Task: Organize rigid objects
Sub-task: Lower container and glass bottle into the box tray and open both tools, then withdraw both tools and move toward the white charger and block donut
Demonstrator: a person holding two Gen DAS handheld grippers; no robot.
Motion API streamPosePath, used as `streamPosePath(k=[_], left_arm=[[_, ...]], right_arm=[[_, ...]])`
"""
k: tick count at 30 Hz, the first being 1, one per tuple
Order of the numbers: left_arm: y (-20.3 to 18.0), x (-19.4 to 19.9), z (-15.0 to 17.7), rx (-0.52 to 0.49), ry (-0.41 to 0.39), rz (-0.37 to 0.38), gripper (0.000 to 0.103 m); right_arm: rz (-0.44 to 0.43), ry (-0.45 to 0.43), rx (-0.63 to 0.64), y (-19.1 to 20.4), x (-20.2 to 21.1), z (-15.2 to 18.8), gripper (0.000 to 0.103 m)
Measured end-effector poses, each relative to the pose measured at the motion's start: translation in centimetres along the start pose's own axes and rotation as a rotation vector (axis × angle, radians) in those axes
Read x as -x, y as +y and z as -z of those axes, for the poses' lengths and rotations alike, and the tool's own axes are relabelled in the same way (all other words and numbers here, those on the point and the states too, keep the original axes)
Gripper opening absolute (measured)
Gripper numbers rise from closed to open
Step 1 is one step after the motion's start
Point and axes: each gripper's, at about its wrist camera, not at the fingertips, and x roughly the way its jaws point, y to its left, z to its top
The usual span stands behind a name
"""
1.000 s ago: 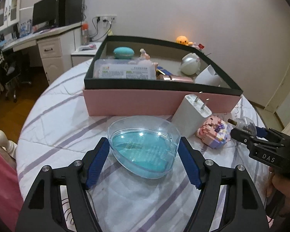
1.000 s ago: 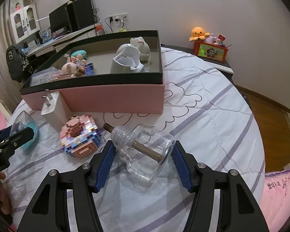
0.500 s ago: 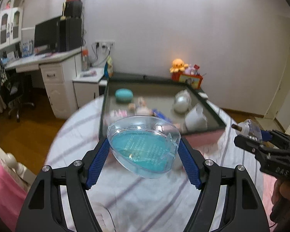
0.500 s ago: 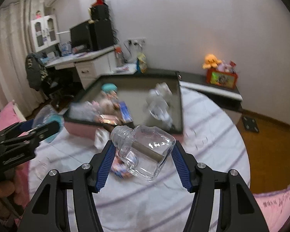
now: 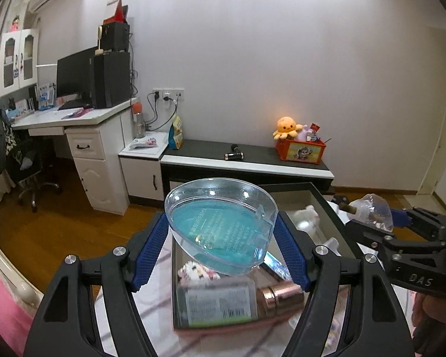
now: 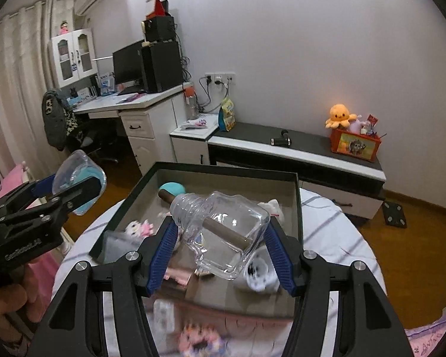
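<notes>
My left gripper (image 5: 221, 245) is shut on a clear heart-shaped box with a blue bottom (image 5: 220, 226), held in the air above the near left part of the pink storage box with a dark rim (image 5: 321, 192). My right gripper (image 6: 220, 245) is shut on a clear glass bottle with a brown stopper (image 6: 223, 232), held in the air over the storage box (image 6: 223, 169). The bottle and right gripper also show in the left wrist view (image 5: 374, 214). The left gripper with the heart-shaped box shows in the right wrist view (image 6: 74, 184).
Inside the storage box lie a rose-gold capped bottle (image 5: 238, 299), a teal oval item (image 6: 172, 189), small figures and a white cup (image 6: 260, 275). A white charger (image 6: 163, 315) and a pink block toy (image 6: 199, 343) lie on the striped bed cover. A desk and low cabinet stand behind.
Both grippers have lifted their objects off the bed cover and moved forward over the storage box. The box now lies below them instead of ahead.
</notes>
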Motion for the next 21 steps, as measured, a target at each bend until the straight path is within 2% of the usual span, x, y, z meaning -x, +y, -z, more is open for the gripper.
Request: streamPosePath(k=[12,13,14,15,16,17,20,21], left_arm=[[0.2,-7.3,0.4,0.006,0.106,-0.008,0.075],[0.2,-7.8,0.6,0.006,0.120,-0.016,0.075],[0.1,-8.0,0.8,0.005,0.126,-0.023,0.082],[0.1,-8.1,0.9,0.004,0.129,-0.028,0.090],[0.2,-8.0,1.0,0.006,0.123,-0.032,0.094],[0.2,-7.8,1.1,0.008,0.118,-0.035,0.100],[0.3,-7.0,1.3,0.013,0.102,-0.040,0.103],[0.4,-6.7,1.3,0.014,0.102,-0.042,0.103]], right_arm=[[-0.009,0.090,-0.076,-1.6,-6.6,0.1,0.062],[-0.009,0.095,-0.082,-1.7,-6.8,0.3,0.062],[-0.006,0.101,-0.086,-1.8,-7.1,0.5,0.062],[-0.004,0.107,-0.088,-1.9,-7.2,0.5,0.067],[-0.003,0.108,-0.092,-2.0,-7.2,0.6,0.072],[-0.005,0.103,-0.098,-2.2,-7.1,0.7,0.083],[-0.004,0.088,-0.111,-2.6,-6.5,0.8,0.084],[0.003,0.087,-0.114,-2.6,-6.2,0.8,0.090]])
